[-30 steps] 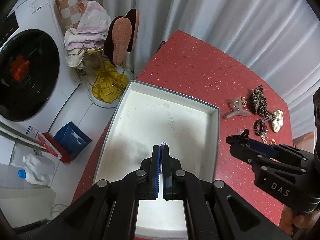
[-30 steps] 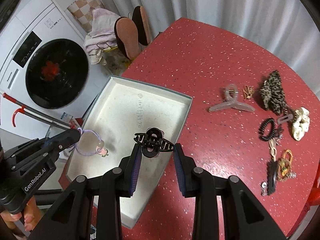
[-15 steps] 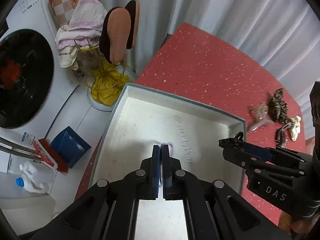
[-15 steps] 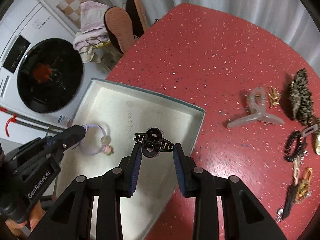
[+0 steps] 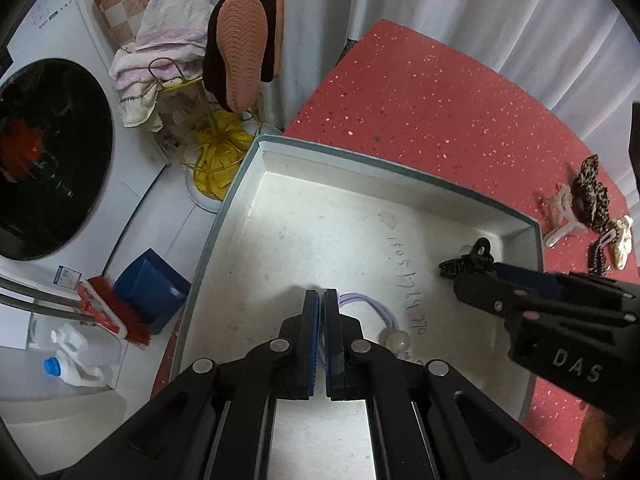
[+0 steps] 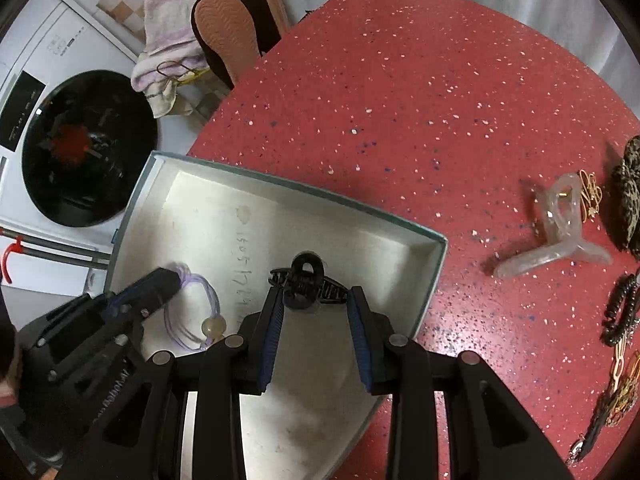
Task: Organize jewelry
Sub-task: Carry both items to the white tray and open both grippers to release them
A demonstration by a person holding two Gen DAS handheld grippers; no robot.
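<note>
Soft, even daylight is filtering through the pleated white curtains (image 5: 460, 4) at the top of both fisheye views, leaving the speckled red tabletop (image 6: 400, 92) evenly lit. The shallow white cardboard box (image 5: 400, 164) is catching faint shadows under the tools. Straight edges are bowing strongly toward the dark, vignetted corners. The black round washing-machine door (image 6: 84, 148) is showing dull reflections. Focus is staying sharp centrally, softening slightly at the rims.

My left tongs (image 5: 320, 300) cover part of the lilac bracelet (image 5: 370, 306). The handwriting (image 5: 404, 280) in the box (image 5: 400, 168) is too faint to read. The gold pieces (image 6: 618, 384) run off the edge, tangled beyond telling apart.
</note>
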